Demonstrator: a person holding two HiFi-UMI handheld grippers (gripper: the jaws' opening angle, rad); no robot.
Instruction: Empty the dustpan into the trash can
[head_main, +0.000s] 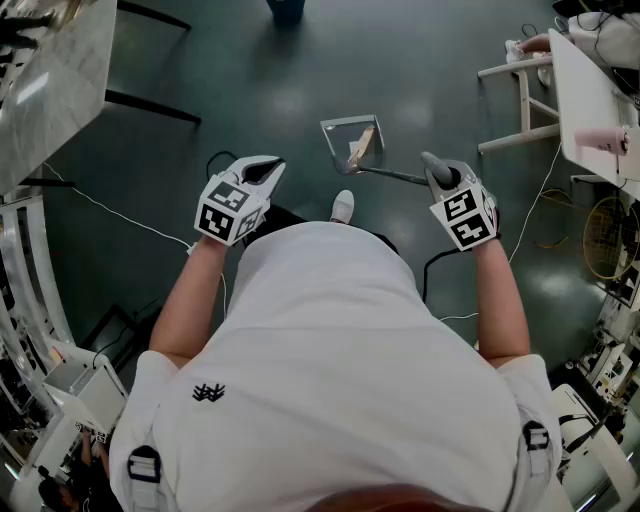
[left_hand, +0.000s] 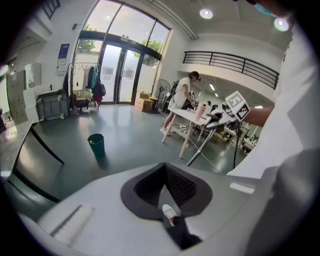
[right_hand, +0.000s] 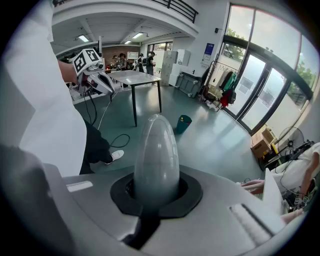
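The dark green floor (head_main: 250, 90) is wide; the trash can (head_main: 287, 8) stands well ahead. My right gripper (head_main: 440, 172) clamps the handle of the dustpan (head_main: 352, 143), which is in front of me. My left gripper (head_main: 262, 172) has its jaws apart and holds nothing.

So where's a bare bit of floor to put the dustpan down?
The floor is bare between the dustpan and the trash can. It's crowded on the right by the white table, and on the left by the marble table.
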